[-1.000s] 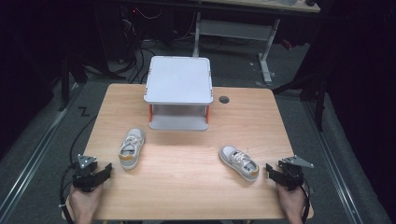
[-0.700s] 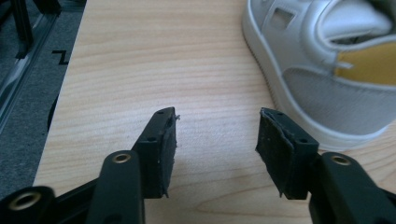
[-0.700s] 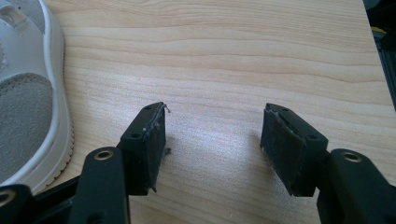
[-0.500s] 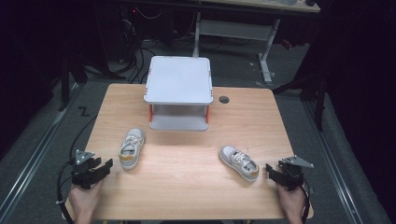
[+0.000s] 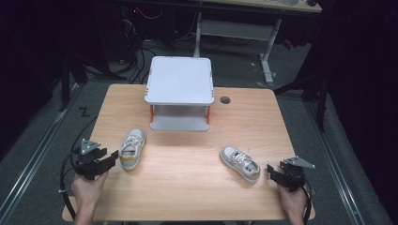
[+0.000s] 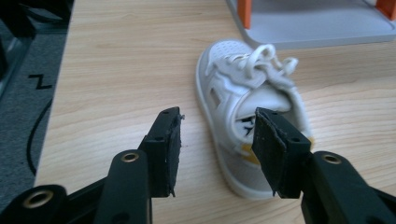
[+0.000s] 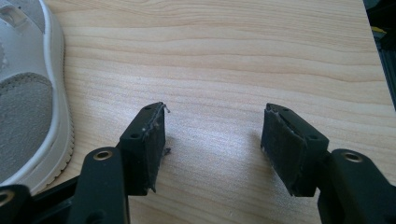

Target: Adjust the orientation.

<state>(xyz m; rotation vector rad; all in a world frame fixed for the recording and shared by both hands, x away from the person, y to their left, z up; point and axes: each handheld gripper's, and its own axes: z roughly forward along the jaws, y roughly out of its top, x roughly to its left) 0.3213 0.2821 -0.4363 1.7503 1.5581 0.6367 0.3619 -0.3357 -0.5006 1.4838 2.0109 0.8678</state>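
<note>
Two white sneakers with yellow heels lie on the wooden table [image 5: 187,192]. The left sneaker [image 5: 131,149] points toward the far edge. My left gripper [image 5: 111,158] hovers just behind its heel, held above the table. In the left gripper view the jaws [image 6: 217,140] stand apart; they have just been closing a little, and the heel of the sneaker [image 6: 247,107] lies beyond the pads, untouched. The right sneaker [image 5: 240,163] lies angled at the near right. My right gripper [image 5: 271,172] rests beside its heel, open [image 7: 212,135] over bare wood, with the sneaker [image 7: 28,93] to the left.
A white two-level stand [image 5: 179,79] with orange posts sits at the table's far middle, its lower shelf [image 6: 317,23] just past the left sneaker. A round cable hole [image 5: 225,100] is to its right. Dark floor and cables surround the table.
My left gripper has lifted and drawn a little closer to the left sneaker's heel. The right gripper and both sneakers have stayed put.
</note>
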